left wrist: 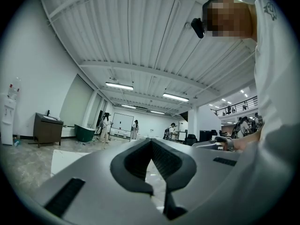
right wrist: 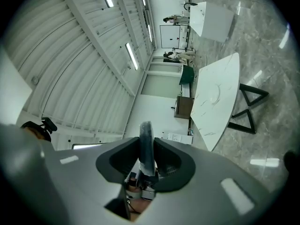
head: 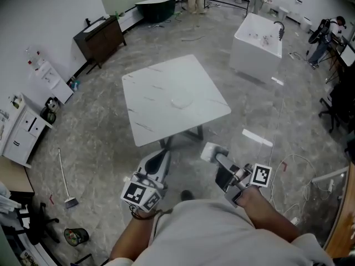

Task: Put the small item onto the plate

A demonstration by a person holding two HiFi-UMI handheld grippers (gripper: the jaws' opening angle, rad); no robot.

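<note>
While the jaws of the right gripper clench the small item and those of the left gripper meet empty, the carry seems in hand, next needing a reach to the clear plate on the bench.

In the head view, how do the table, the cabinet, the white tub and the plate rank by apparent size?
1. table
2. tub
3. cabinet
4. plate
Tub and cabinet are farther off; true sizes unsure.

Open hall with a grey marbled floor.
White square surface mid-floor; dark cabinet by the wall; strip lights overhead.
</note>
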